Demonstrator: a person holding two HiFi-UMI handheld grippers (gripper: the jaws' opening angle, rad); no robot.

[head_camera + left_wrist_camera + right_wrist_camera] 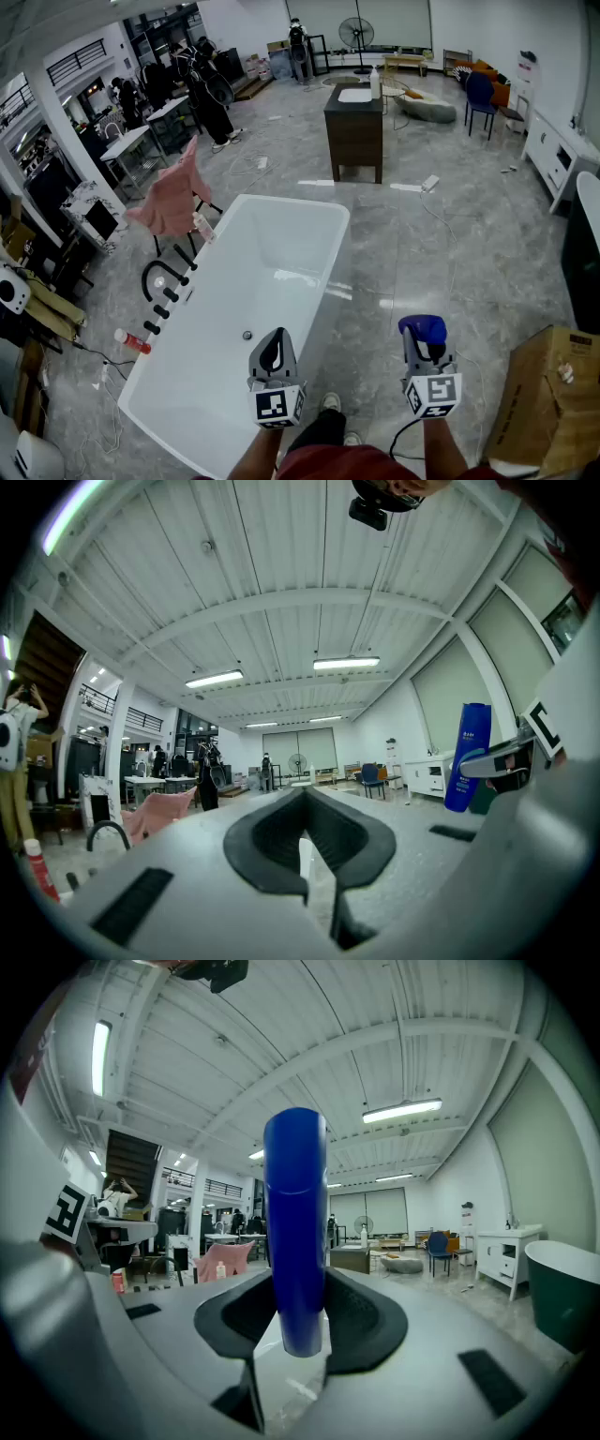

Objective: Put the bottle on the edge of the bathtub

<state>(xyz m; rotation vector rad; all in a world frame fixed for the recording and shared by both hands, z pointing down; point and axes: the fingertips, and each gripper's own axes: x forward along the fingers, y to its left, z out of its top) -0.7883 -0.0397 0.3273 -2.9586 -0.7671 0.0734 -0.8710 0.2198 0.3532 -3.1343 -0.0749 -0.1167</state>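
Off tub's (309,208) near-right edge, held blue bottle (295,1194) upright, clamped in R gripper (424,339); had L gripper (274,352) closed, empty, over that edge.

No legible txt anywhere (print on blue bottle (472,728) too small to read).

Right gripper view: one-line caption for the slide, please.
The right claw, held level, grips a blue bottle that stands upright.

Left tool (274,349), right tool (424,352) — grey, black-padded, marker cubes (278,405); red shirt (337,464).
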